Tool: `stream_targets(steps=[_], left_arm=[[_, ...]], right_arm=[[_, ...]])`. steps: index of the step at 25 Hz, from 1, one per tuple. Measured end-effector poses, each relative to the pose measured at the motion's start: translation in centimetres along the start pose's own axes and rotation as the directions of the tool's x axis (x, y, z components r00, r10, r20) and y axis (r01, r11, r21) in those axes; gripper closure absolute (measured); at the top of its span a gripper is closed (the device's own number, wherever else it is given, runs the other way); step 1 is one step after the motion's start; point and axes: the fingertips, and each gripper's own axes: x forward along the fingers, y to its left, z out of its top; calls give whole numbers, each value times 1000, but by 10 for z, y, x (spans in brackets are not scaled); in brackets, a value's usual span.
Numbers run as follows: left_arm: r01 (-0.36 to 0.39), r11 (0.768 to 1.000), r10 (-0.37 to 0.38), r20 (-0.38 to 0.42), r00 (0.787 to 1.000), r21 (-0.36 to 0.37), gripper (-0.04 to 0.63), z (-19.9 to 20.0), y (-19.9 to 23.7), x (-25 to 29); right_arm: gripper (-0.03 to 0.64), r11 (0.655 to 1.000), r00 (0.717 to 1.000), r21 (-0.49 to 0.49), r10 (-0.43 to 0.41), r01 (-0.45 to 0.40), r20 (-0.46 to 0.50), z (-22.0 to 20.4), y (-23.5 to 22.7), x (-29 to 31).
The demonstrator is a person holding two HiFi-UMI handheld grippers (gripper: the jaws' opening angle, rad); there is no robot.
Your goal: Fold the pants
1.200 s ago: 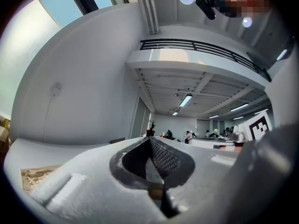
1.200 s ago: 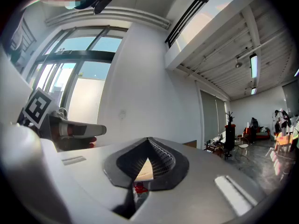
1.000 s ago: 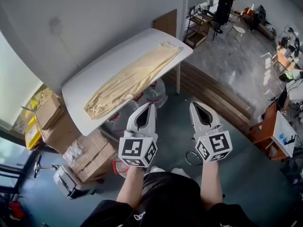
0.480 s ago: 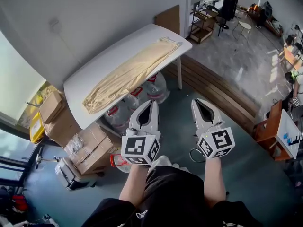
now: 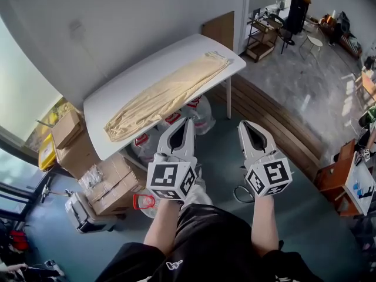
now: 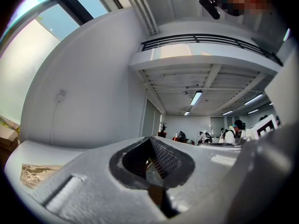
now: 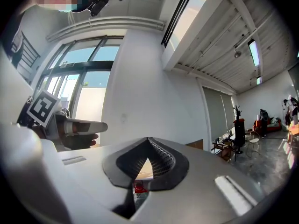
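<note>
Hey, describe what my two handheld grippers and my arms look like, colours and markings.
The left gripper and right gripper are white plastic shells tapering to a point, each with a dark teardrop opening lined by ribbed black pads. Each carries a white cube printed with black square markers. Forearms are bare; the clothing is black.

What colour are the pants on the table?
Pale beige pants; best seen in the head view.

Bright open room. White table (image 5: 129,81) against a pale grey wall (image 5: 129,22), ahead of the left tongs (image 5: 189,122). Cardboard boxes (image 5: 111,184) left of them, by a big window (image 5: 16,98). Teal floor (image 5: 317,210) below, wooden planks (image 5: 270,119) beyond the right tongs (image 5: 242,125). Strip lights (image 6: 196,97) overhead.
</note>
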Motion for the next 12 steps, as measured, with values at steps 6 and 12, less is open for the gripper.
stream_targets(steps=[6,12], left_arm=[[-69,996,67,-47,997,-53,592,-35,52,50],[-88,994,82,-89,993,-68,591,-46,109,110]], right_arm=[[612,1000,998,16,-22,24,-66,-38,-32,62],[612,999,996,36,11,-8,-85,-50,-42,149]])
